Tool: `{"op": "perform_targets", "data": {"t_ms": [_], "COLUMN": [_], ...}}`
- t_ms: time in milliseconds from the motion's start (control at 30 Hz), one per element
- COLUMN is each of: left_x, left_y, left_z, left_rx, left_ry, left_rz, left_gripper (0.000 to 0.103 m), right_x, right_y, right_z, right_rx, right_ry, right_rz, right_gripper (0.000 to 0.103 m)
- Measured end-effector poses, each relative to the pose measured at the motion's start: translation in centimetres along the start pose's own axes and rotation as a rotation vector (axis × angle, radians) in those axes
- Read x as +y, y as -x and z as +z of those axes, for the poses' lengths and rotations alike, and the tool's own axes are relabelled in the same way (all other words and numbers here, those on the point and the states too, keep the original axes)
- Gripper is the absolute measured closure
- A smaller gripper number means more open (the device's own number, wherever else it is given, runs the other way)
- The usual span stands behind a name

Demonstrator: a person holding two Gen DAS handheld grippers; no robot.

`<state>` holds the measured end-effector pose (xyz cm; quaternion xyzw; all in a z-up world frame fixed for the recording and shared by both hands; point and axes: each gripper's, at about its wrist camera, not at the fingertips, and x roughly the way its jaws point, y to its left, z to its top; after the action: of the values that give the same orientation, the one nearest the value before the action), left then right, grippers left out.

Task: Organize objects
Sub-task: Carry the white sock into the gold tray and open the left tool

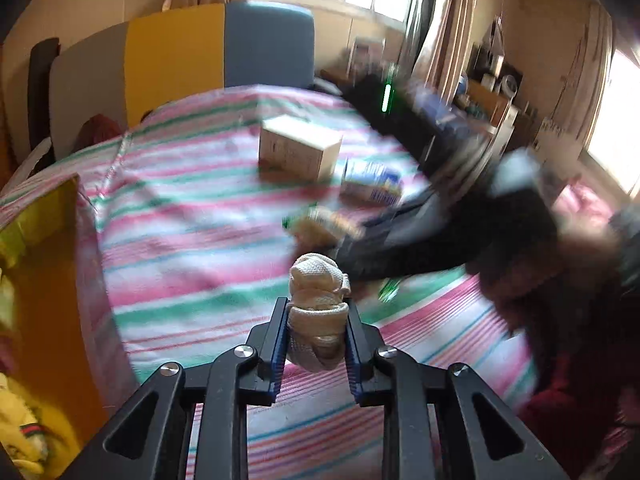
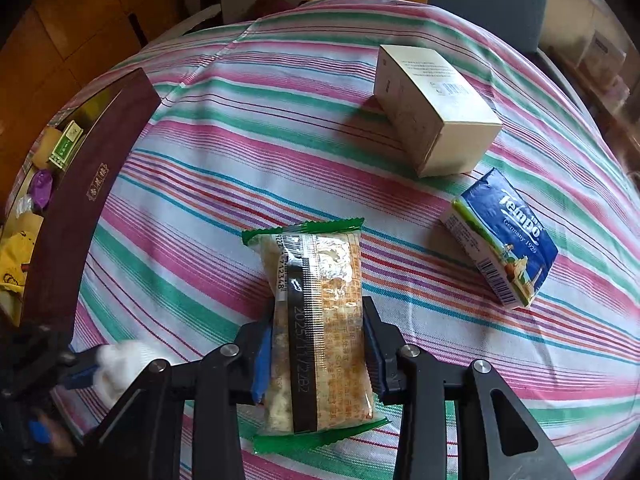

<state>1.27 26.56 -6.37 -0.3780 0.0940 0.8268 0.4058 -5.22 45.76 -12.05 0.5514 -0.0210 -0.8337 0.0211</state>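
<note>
My left gripper [image 1: 316,320] is shut on a rolled cream cloth [image 1: 318,292] above the striped tablecloth. It also shows blurred at the lower left of the right wrist view [image 2: 86,368]. My right gripper [image 2: 318,340] is shut on a snack packet with green ends [image 2: 316,320], which also shows blurred in the left wrist view [image 1: 320,224]. A cream carton [image 2: 434,112] and a blue Tempo tissue pack [image 2: 500,236] lie on the cloth beyond it, to the right. A dark maroon box [image 2: 80,200] with a gold inside stands at the left.
The maroon box holds a green packet [image 2: 66,144], a purple sweet [image 2: 42,192] and yellow items [image 2: 14,264]. Chairs in yellow [image 1: 176,60] and blue [image 1: 268,44] stand behind the table. The right arm [image 1: 460,216] crosses the left wrist view, blurred.
</note>
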Motion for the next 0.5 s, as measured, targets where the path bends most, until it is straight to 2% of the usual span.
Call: {"op": "perform_targets", "data": {"t_ms": [133,300,400,500], "left_x": [2.9,11.1,16.2,21.3], "left_y": [4.0,6.4,6.5,5.6], "left_z": [2.5,3.6,3.8,3.4], "left_rx": [-0.044,-0.005,0.027,0.075], "left_ry": [0.046,0.243,0.312,0.407], "left_rz": [0.025,0.085,0.191,0.245], "left_gripper": [0.079,0.079,0.079,0.079], "right_x": [0.8,0.9,0.9,0.9], "right_y": [0.4,0.5,0.6,0.6], "right_z": [-0.2,-0.2,-0.2,-0.2], "right_rx": [-0.008,-0.011,-0.011,-0.011], "right_ry": [0.016,0.024,0.026,0.028], "right_rz": [-0.015,-0.024,-0.027,-0.030], "right_gripper": [0.064,0.064,0.064,0.064]}}
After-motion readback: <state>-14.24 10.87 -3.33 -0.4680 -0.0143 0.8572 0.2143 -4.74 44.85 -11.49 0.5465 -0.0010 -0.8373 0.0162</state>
